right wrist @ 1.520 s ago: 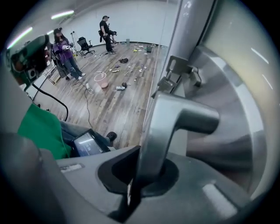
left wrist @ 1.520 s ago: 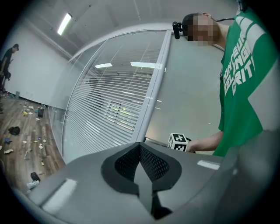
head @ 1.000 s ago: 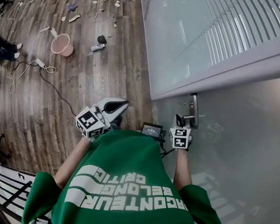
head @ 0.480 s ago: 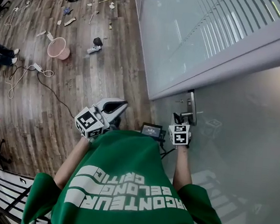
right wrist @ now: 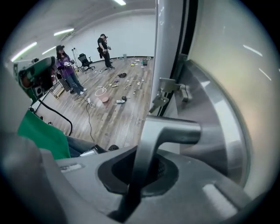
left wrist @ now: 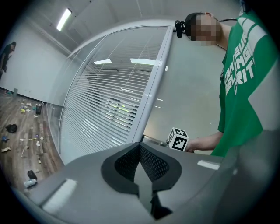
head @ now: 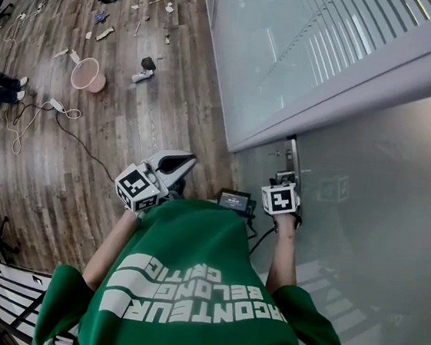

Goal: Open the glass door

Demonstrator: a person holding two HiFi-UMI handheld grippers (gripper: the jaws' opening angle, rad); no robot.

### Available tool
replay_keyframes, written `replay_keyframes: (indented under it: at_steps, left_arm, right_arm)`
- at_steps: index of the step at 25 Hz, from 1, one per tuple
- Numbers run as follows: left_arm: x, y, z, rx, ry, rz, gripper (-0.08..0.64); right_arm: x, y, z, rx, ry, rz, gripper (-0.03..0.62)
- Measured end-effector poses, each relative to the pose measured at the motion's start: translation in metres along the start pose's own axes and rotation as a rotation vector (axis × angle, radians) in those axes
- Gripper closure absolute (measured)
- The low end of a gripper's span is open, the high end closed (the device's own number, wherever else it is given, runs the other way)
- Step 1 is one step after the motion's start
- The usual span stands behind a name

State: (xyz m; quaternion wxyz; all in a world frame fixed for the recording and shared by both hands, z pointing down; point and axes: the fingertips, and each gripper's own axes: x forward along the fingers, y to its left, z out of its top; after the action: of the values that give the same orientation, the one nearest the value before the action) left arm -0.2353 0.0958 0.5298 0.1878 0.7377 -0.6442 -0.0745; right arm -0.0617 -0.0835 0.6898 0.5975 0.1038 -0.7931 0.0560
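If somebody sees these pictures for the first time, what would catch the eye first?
First, the right tongs closed on the silver metal lever handle of the frosted glass door at the head view's right. Next, the person's bright green shirt fills that view's bottom, the left tongs shut and empty beside it. Farther off, a pink round basket stands on the brown wooden floor.

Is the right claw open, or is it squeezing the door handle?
Shut. In the right gripper view, the jaws of the right gripper press on the silver door handle, which runs down between them.
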Motion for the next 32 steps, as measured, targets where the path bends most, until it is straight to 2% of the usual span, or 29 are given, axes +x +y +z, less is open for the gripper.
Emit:
replay_keyframes:
  at_steps: [11, 18, 32]
  left_arm:
    - [0.036, -0.01, -0.011, 0.044, 0.025, -0.069, 0.551]
    - [0.056, -0.038, -0.008, 0.048, 0.036, -0.116, 0.551]
    - [0.108, -0.087, -0.025, 0.037, 0.031, -0.168, 0.551]
  right_arm:
    - [0.014, -0.006, 0.004, 0.031, -0.039, 0.08, 0.6]
    - [0.009, -0.029, 0.006, 0.045, -0.055, 0.057, 0.6]
    - [0.014, -0.121, 0.001, 0.135, -0.052, -0.009, 0.6]
